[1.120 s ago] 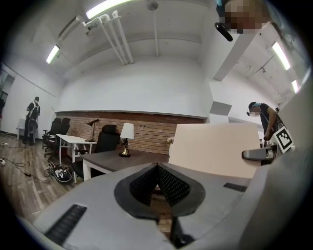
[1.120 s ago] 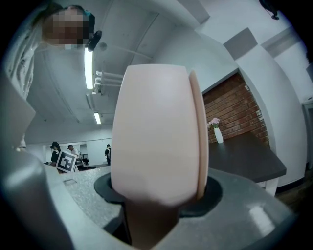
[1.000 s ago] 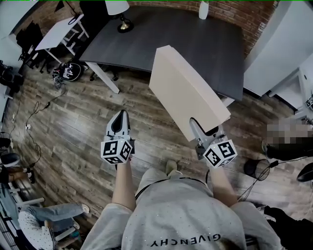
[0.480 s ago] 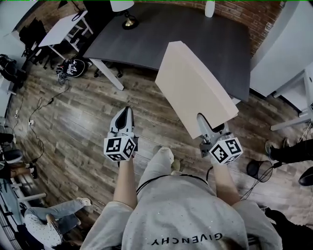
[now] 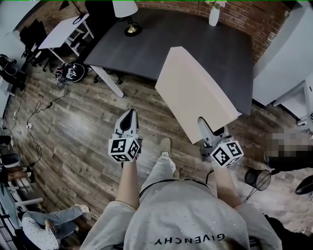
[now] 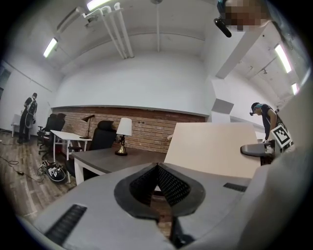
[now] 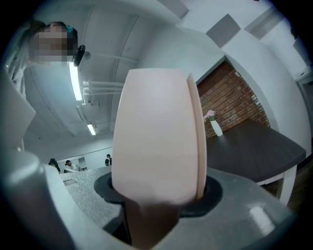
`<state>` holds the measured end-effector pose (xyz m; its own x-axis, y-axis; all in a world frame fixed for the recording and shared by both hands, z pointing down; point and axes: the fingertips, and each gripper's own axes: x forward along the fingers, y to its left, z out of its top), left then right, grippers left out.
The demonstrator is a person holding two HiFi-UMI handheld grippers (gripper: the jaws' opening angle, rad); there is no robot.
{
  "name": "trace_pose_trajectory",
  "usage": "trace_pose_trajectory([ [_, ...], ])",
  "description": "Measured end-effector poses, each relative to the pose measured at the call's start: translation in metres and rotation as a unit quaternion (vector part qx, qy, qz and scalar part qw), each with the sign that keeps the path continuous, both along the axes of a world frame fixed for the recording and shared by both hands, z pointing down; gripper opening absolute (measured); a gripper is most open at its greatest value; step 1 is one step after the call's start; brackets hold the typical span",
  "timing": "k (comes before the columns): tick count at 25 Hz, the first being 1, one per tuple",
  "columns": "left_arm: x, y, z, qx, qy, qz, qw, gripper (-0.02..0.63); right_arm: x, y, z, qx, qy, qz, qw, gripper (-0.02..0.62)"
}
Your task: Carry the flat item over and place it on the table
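A flat beige box (image 5: 195, 93) is held out level in front of the person, its far end over the near edge of the dark table (image 5: 161, 39). My right gripper (image 5: 209, 128) is shut on the box's near edge; in the right gripper view the beige box (image 7: 156, 136) fills the space between the jaws. My left gripper (image 5: 128, 120) hangs over the wooden floor to the box's left, shut and holding nothing; in the left gripper view its pads (image 6: 168, 184) meet. That view also shows the box (image 6: 215, 146) at right and the table (image 6: 122, 161) ahead.
A lamp (image 5: 128, 14) and a white vase (image 5: 214, 14) stand on the dark table's far side. A small white desk (image 5: 61, 29), a dark chair and a bag (image 5: 72, 72) sit at the left. A wire bin (image 5: 257, 178) and cables lie on the floor.
The person has walked toward the dark table, carrying the box in the right gripper; the table is nearer and the box's far end now overlaps its near edge. Both grippers moved forward together.
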<state>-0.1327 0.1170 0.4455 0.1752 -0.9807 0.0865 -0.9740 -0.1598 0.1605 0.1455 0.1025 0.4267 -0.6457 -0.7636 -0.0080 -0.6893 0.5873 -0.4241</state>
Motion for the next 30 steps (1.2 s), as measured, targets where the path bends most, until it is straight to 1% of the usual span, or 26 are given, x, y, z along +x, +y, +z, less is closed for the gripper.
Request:
trace_pose_trajectory([
  [5,0.004,-0.042,0.002,-0.003,0.004,0.02,0.9998,-0.002,-0.011,-0.031,-0.003,-0.018,-0.009,0.005,1.0,0.264],
  [10,0.002,-0.081,0.008,-0.01,0.006,0.03,0.9995,-0.002,-0.02,-0.064,0.002,-0.034,-0.02,0.009,0.999,0.264],
  [16,-0.001,-0.125,0.014,-0.018,0.01,0.044,0.9988,-0.002,-0.03,-0.102,0.011,-0.054,-0.044,0.013,0.997,0.264],
  [24,-0.007,-0.183,0.018,-0.025,0.009,0.068,0.9973,-0.002,-0.049,-0.155,0.023,-0.089,-0.067,0.035,0.993,0.265],
  [30,-0.003,-0.225,0.026,-0.031,0.01,0.089,0.9955,-0.002,-0.057,-0.194,0.034,-0.108,-0.08,0.049,0.99,0.265],
])
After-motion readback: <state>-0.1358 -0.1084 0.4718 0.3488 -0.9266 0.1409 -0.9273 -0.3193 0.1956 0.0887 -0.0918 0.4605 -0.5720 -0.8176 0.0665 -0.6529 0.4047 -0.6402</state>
